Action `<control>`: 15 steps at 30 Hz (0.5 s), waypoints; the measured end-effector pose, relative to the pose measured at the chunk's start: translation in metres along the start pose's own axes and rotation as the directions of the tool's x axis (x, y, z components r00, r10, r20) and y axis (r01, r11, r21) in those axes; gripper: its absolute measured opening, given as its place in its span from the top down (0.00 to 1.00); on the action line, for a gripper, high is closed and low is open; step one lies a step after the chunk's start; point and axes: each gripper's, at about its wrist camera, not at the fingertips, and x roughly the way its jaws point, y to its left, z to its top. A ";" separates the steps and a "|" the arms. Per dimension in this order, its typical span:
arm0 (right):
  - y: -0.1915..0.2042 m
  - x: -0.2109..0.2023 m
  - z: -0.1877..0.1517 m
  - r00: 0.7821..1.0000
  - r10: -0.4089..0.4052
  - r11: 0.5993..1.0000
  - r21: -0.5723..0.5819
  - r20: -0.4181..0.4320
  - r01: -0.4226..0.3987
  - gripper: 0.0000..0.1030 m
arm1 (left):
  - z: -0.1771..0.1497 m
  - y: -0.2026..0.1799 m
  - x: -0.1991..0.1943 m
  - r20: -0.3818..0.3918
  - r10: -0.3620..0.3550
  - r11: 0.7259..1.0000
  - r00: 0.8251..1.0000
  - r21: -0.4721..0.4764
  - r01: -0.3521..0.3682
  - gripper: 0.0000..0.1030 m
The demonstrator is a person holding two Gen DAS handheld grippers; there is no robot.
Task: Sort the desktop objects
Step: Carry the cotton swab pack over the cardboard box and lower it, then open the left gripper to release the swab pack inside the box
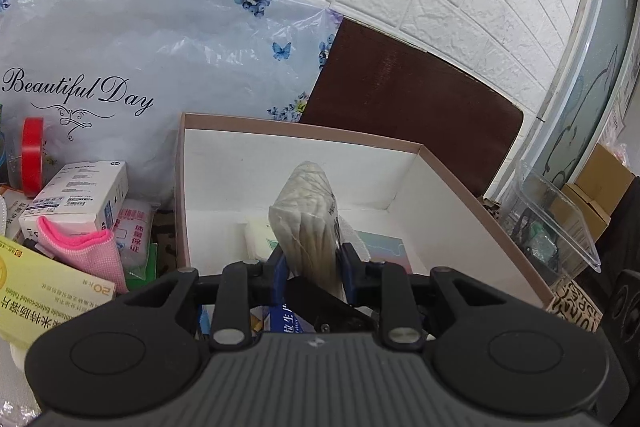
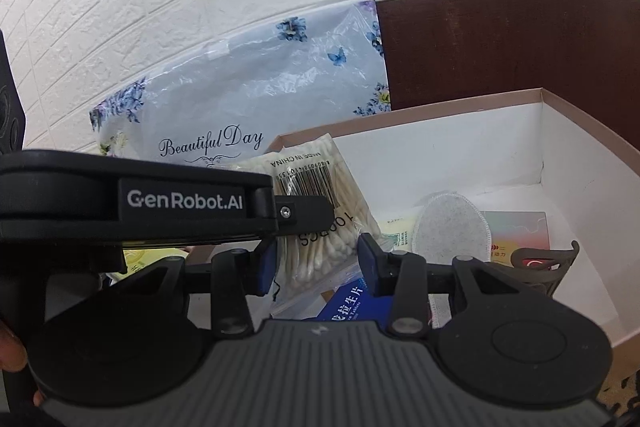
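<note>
Both wrist views close, facing wall – sharing open box (image 1: 460,195) (image 2: 580,131)

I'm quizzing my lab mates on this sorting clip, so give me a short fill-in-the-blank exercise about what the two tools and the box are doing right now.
1. The left tool is shut on a bag of ____.
2. The bag of cotton swabs is held over the open ____.
3. The right tool has its jaws ____ and grips nothing.
4. The script on the floral plastic bag behind the box reads ____.

Missing words: cotton swabs; box; open; Beautiful Day
</note>
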 end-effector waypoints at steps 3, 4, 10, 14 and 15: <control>0.000 0.004 0.001 1.000 0.000 1.000 0.008 -0.003 0.000 0.57 | 0.001 0.005 0.002 -0.012 -0.011 1.000 1.000 -0.012 0.010 0.59; 0.001 0.003 0.001 1.000 -0.011 1.000 0.009 0.000 0.011 0.55 | 0.001 0.006 0.001 -0.016 -0.020 1.000 1.000 -0.015 0.020 0.42; 0.001 -0.003 0.003 0.998 -0.037 0.999 -0.020 0.042 0.038 0.20 | 0.001 -0.001 -0.016 0.075 -0.014 1.000 0.997 0.011 0.013 0.03; 0.000 -0.009 0.004 0.997 -0.049 0.998 -0.036 0.054 0.051 0.12 | 0.002 -0.003 -0.021 0.071 -0.006 1.000 0.997 0.005 0.006 0.01; 0.000 -0.010 0.005 0.997 -0.049 0.998 -0.037 0.054 0.051 0.11 | 0.002 -0.003 -0.021 0.062 -0.005 1.000 0.998 0.003 0.005 0.00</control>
